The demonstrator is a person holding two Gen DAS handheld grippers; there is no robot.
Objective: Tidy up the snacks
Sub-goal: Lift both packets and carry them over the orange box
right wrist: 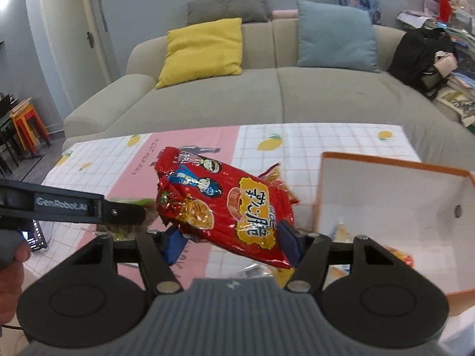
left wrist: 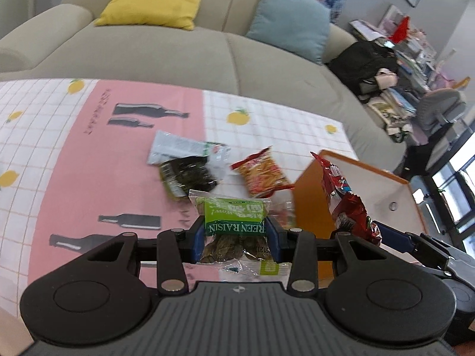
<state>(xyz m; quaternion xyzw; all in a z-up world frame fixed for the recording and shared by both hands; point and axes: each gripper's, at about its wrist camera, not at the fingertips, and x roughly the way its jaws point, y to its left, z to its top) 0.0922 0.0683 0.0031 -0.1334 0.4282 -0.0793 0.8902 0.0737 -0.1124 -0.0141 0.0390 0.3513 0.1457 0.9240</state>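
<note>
The left gripper (left wrist: 236, 238) clenched the raisin pack (left wrist: 234, 222), the right gripper (right wrist: 231, 241) the red bag (right wrist: 225, 207); either slick packet might, seemingly, slip short of the orange box (right wrist: 386, 195).

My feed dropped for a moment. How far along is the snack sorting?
Partly done. The orange box already holds a few packets. In hand: the left gripper is shut on the green raisin pack, and the right gripper is shut on the red snack bag, both off the table. Left on the tablecloth: an orange packet, a dark seaweed pack and a white pouch.
</note>
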